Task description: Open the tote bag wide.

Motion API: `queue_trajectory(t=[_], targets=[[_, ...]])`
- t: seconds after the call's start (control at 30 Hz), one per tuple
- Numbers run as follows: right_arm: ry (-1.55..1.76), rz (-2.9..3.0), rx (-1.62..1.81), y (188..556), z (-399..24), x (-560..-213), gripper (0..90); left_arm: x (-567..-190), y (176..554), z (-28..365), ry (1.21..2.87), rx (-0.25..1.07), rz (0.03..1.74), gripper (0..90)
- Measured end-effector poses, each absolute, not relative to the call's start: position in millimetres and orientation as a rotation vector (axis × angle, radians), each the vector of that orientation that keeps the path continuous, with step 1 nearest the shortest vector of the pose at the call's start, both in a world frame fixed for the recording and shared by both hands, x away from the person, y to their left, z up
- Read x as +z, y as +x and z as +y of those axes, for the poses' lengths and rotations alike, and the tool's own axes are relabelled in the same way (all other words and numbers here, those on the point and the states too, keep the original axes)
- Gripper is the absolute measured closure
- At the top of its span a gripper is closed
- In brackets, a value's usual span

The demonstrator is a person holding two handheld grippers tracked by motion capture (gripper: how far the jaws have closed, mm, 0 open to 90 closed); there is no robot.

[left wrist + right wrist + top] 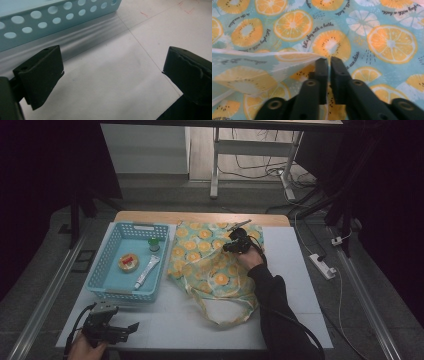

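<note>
A fabric bag [210, 257] printed with orange slices on pale blue lies flat in the middle of the table, its handles trailing toward the near edge. My right gripper [230, 246] is low over its far right part. In the right gripper view the jaws [329, 59] stand only a narrow slit apart. A lifted fold of the bag [262, 65] ends against the left jaw's tip, and I see no cloth inside the slit. My left gripper [134, 326] rests at the near left with its jaws [112, 71] wide apart over the bare table [120, 82].
A light blue perforated basket [106, 292] stands left of the bag; its wall [50, 15] is close ahead of my left gripper. Inside lie a green-capped bottle [153, 243], a round tin [128, 262] and a white tube [146, 271]. A grey metal piece [240, 225] lies at the bag's far edge.
</note>
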State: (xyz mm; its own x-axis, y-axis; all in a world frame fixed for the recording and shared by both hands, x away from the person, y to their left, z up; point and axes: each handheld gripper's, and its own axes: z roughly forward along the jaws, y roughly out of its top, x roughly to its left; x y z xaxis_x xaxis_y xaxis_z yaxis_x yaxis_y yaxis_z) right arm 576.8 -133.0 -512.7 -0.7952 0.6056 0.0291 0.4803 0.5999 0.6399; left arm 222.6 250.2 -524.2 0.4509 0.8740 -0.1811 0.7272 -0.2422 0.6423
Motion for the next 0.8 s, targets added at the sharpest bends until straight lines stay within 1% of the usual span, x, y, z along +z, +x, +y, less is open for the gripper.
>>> queue_trajectory(t=[0.17, 0.2, 0.23, 0.27, 0.53, 0.73, 0.77, 0.8], targets=[[0.925, 2.601, 1.036, 572.4, -137.0, -504.9, 64.1, -524.2, 222.7, 250.1, 2.031, 0.281, 1.336, 3.1], [0.925, 2.598, 1.045, 571.3, -137.6, -502.7, 61.7, -524.2, 222.8, 250.1, 2.032, 0.281, 1.337, 3.1], [0.925, 2.598, 1.045, 571.3, -137.6, -502.7, 61.7, -524.2, 222.8, 250.1, 2.032, 0.281, 1.337, 3.1], [0.917, 2.592, 1.056, 567.6, -138.1, -497.5, 57.0, -524.2, 222.8, 250.1, 2.031, 0.280, 1.337, 3.2], [0.899, 2.594, 1.108, 552.5, -143.0, -479.2, 43.6, -524.2, 222.7, 250.0, 2.031, 0.282, 1.339, 3.2], [0.849, 2.648, 1.105, 531.4, -146.0, -470.3, 28.5, -524.2, 222.7, 249.8, 2.032, 0.283, 1.340, 3.3], [0.849, 2.648, 1.105, 531.4, -146.0, -470.3, 28.5, -524.2, 222.7, 249.8, 2.032, 0.283, 1.340, 3.3], [0.819, 2.666, 1.097, 522.3, -147.2, -469.6, 24.1, -524.2, 222.7, 249.9, 2.032, 0.283, 1.340, 3.3]])
